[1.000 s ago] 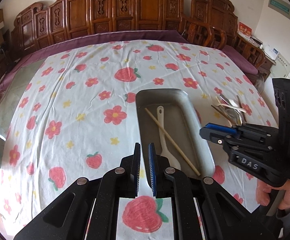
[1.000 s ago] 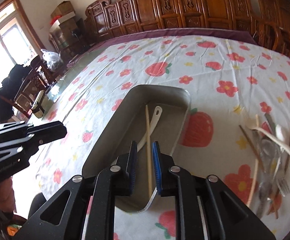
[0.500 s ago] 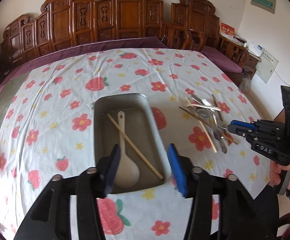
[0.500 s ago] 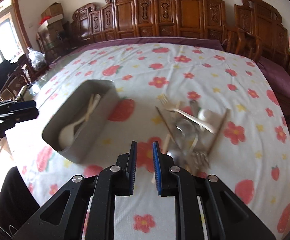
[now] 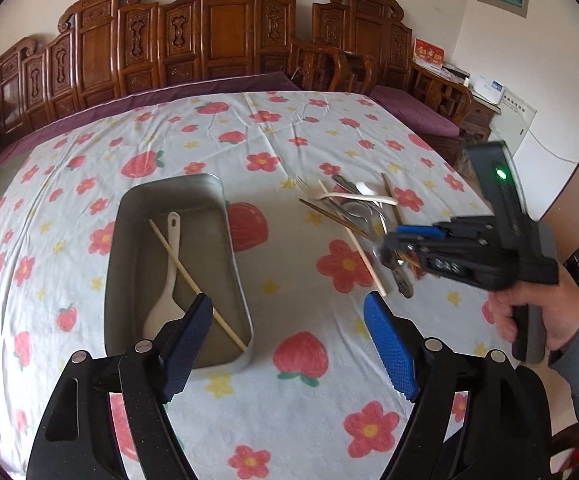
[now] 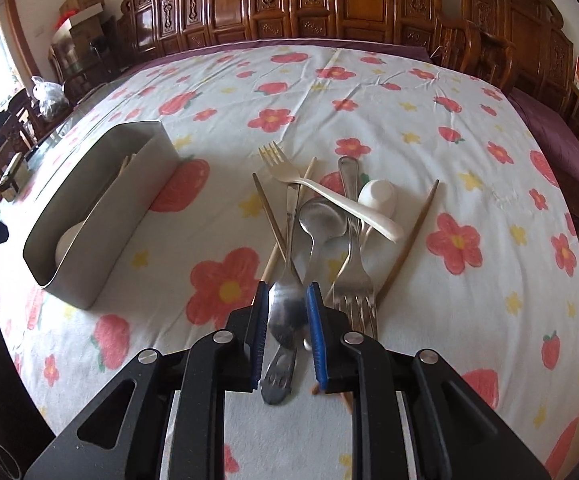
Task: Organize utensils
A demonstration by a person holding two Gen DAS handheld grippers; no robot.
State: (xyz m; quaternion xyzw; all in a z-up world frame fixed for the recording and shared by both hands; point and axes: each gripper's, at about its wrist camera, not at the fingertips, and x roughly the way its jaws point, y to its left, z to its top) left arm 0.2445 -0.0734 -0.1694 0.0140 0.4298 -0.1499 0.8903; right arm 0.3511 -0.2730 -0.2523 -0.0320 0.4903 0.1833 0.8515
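- Left wrist view: the left hand-held gripper [image 5: 287,336] had been pinched nearly shut a second earlier, over the near end of the metal tray [image 5: 236,280]; now its jaws were opening wide with nothing between them, only the flowered cloth of the counter [image 5: 249,412] below.
- Just ahead and to that hand-held gripper's left lay the tray, and inside it the white rice paddle [image 5: 167,280] with a bamboo chopstick [image 5: 193,280] lying across it. I judged these two already sorted.
- Right wrist view: the right hand-held gripper [image 6: 287,320] had swung away from the tray and come down over the near edge of the utensil pile [image 6: 329,224]. Its jaws stood narrow, opening slightly, with a steel spoon [image 6: 285,316] lying between them; the pads did not yet appear to press on it.
- Beyond its tips the pile stretched away: steel forks, another spoon, dark chopsticks and a cream plastic fork [image 6: 329,196] lying on top.
- To that hand-held gripper's far left stood the tray, well apart from the pile.
- The shift suggested the next pick had begun, the steel spoon being the likely target.
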